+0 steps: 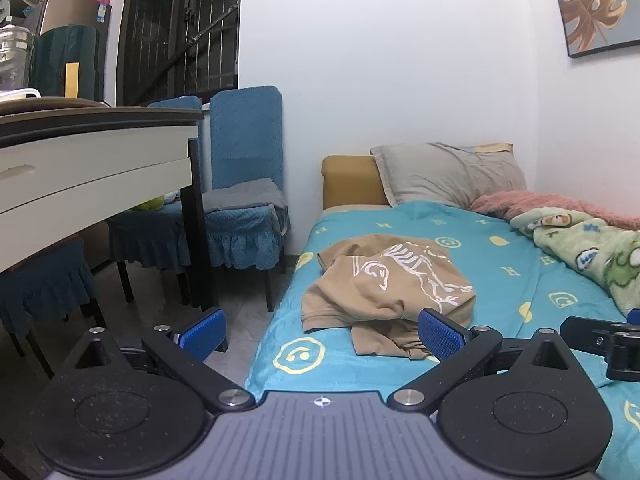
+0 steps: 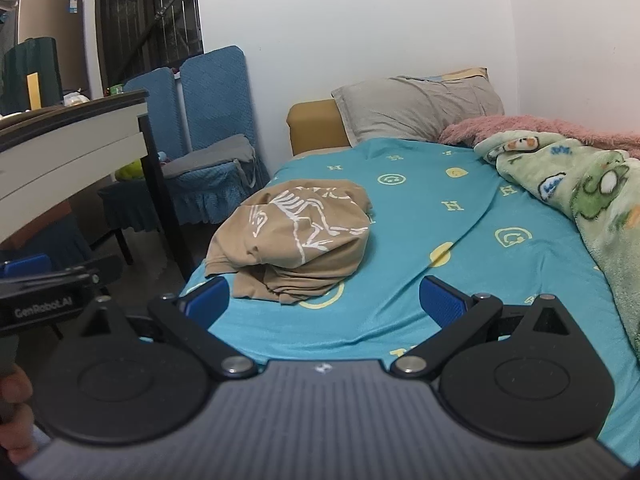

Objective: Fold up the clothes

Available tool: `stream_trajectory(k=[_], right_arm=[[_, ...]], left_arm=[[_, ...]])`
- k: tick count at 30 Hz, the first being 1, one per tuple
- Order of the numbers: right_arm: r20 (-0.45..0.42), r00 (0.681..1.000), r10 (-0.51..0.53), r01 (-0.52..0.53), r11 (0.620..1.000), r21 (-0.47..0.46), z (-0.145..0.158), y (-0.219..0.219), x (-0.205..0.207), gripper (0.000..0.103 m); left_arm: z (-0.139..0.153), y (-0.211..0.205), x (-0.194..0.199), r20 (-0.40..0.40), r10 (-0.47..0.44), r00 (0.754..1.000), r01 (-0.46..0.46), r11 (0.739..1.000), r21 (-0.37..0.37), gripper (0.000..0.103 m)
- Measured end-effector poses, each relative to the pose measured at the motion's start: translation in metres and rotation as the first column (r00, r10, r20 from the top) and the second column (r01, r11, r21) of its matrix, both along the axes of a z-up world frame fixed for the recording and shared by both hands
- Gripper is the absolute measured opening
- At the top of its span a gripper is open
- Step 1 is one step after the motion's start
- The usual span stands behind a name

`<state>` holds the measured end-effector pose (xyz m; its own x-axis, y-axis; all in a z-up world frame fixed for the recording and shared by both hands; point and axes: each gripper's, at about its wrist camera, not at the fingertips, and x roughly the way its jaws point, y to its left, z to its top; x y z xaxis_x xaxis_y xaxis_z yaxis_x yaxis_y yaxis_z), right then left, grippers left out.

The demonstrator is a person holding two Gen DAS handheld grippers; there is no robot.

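Observation:
A tan shirt with a white skeleton print (image 1: 384, 292) lies crumpled on the blue bed sheet (image 1: 500, 280); it also shows in the right wrist view (image 2: 292, 236). My left gripper (image 1: 322, 334) is open and empty, held above the bed's near left corner, short of the shirt. My right gripper (image 2: 324, 300) is open and empty, above the sheet just in front of the shirt. The right gripper's body shows at the right edge of the left wrist view (image 1: 600, 340), and the left gripper's body at the left edge of the right wrist view (image 2: 52, 292).
A grey pillow (image 1: 448, 172) and yellow headboard (image 1: 348, 180) are at the bed's far end. A green and pink blanket (image 1: 592, 248) lies along the right side. A white table (image 1: 80, 160) and blue-covered chairs (image 1: 244, 184) stand left of the bed.

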<state>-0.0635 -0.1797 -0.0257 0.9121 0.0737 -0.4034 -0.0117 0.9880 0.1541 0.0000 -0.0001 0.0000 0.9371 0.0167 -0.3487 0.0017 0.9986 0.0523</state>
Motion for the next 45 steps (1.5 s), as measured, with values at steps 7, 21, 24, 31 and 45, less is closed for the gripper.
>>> stream_trajectory(k=[7,21,24,31,45], right_arm=[[-0.007,1.0,0.001,-0.001,1.0,0.0,-0.001,-0.001,0.004,0.103],[-0.01,1.0,0.002,-0.002,1.0,0.001,-0.001,-0.001,-0.001,0.103],[-0.013,1.0,0.001,-0.001,1.0,0.003,-0.001,0.0,-0.001,0.103],[-0.018,1.0,0.003,-0.003,1.0,0.012,0.0,-0.001,0.0,0.103],[-0.017,1.0,-0.026,0.027,0.997,0.073,0.004,-0.01,-0.003,0.103]], left_arm=[[0.0,-0.001,0.0,-0.006,-0.005,1.0,0.005,1.0,0.0,0.103],[0.0,-0.002,0.001,-0.016,-0.012,1.0,0.012,1.0,0.001,0.103],[-0.001,-0.002,0.0,-0.017,-0.012,1.0,0.012,1.0,0.001,0.103],[-0.001,-0.003,-0.001,-0.013,-0.016,1.0,0.016,1.0,-0.001,0.103],[-0.002,0.0,0.001,-0.011,-0.002,1.0,0.002,1.0,-0.006,0.103]])
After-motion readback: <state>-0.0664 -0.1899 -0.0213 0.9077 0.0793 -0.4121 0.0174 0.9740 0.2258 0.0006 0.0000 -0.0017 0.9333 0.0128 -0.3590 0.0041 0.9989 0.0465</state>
